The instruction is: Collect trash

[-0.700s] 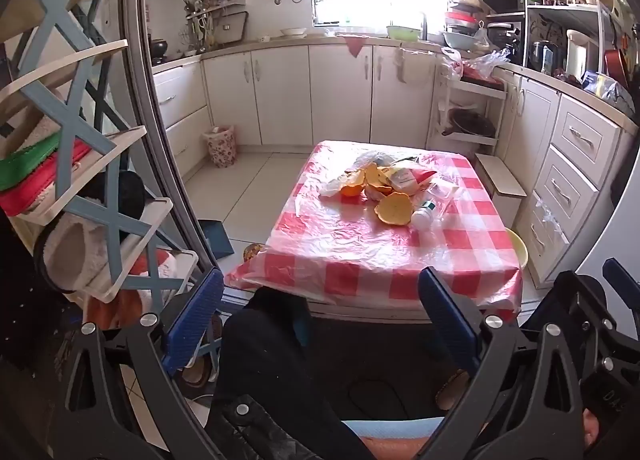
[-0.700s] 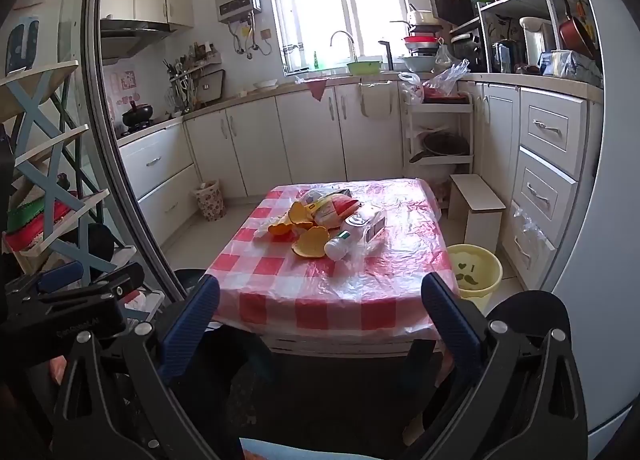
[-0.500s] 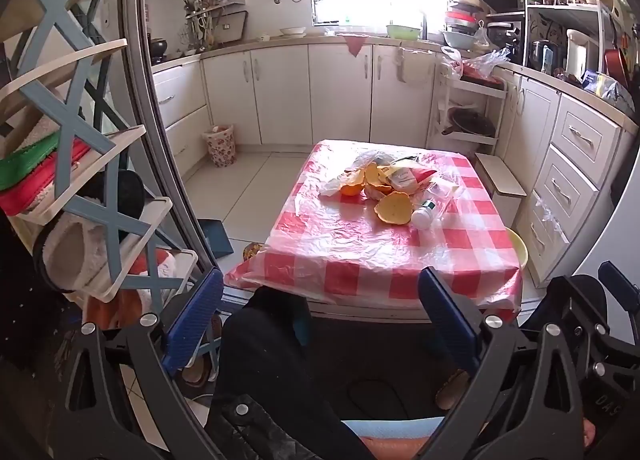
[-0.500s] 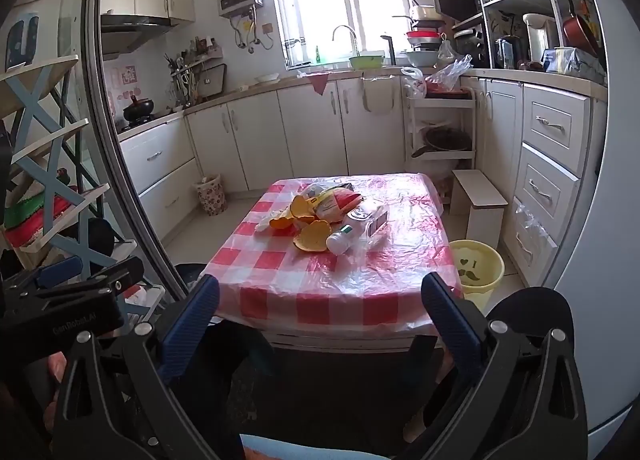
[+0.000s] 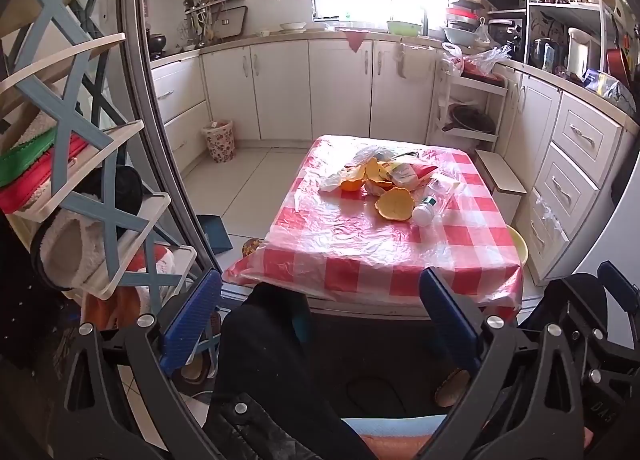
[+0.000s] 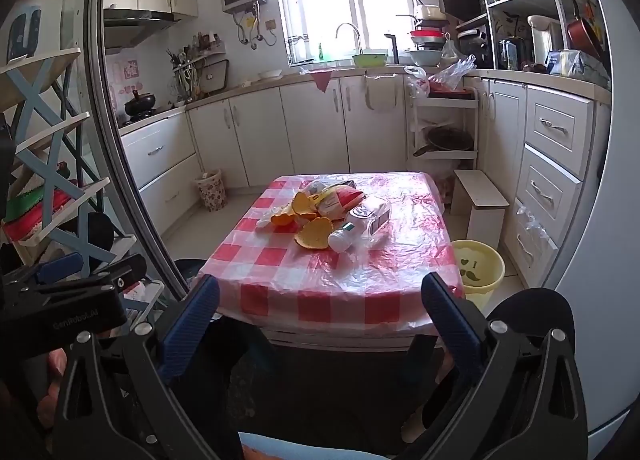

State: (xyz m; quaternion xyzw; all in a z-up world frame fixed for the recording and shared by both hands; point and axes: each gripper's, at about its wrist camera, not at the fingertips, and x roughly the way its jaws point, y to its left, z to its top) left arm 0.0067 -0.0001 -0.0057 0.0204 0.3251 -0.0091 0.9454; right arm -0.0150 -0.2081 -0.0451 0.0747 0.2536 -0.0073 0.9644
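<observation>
Room: small kitchen, white cabinets, window over the sink at 12 o'clock.
Surface: low table (image 6: 340, 284) under a red-and-white checked cloth with clear plastic over it.
Trash pile: heaped on the table's far half, around 12 o'clock of both grippers, well apart from them.
Orange peels (image 5: 394, 204): light, stiff, curled cups; a raised rim looks the best place to pinch.
Small white bottle (image 6: 340, 238): lies on its side, touching the nearest peel; probably light, smooth, liable to roll; take it across the body.
Red-and-yellow snack wrapper (image 6: 338, 196): soft, crinkly, likely slippery; pinch a loose edge.
Clear plastic pack (image 6: 370, 214): thin, crushable.
Left gripper (image 5: 320, 318): blue pads spread wide, nothing between them.
Right gripper (image 6: 320, 318): pads spread wide, empty.
Yellow bin (image 6: 478, 264): on the floor at the table's 3 o'clock side; likely the drop point.
Right view only: the bin's whole mouth, the sink tap, the left gripper's body at 9 o'clock.
Left view only: blue dustpan (image 5: 214, 232) on the floor at the table's 9 o'clock side; bin shows only as a sliver.
Floral basket (image 5: 219, 140): by the cabinets, about 10 o'clock of the table.
</observation>
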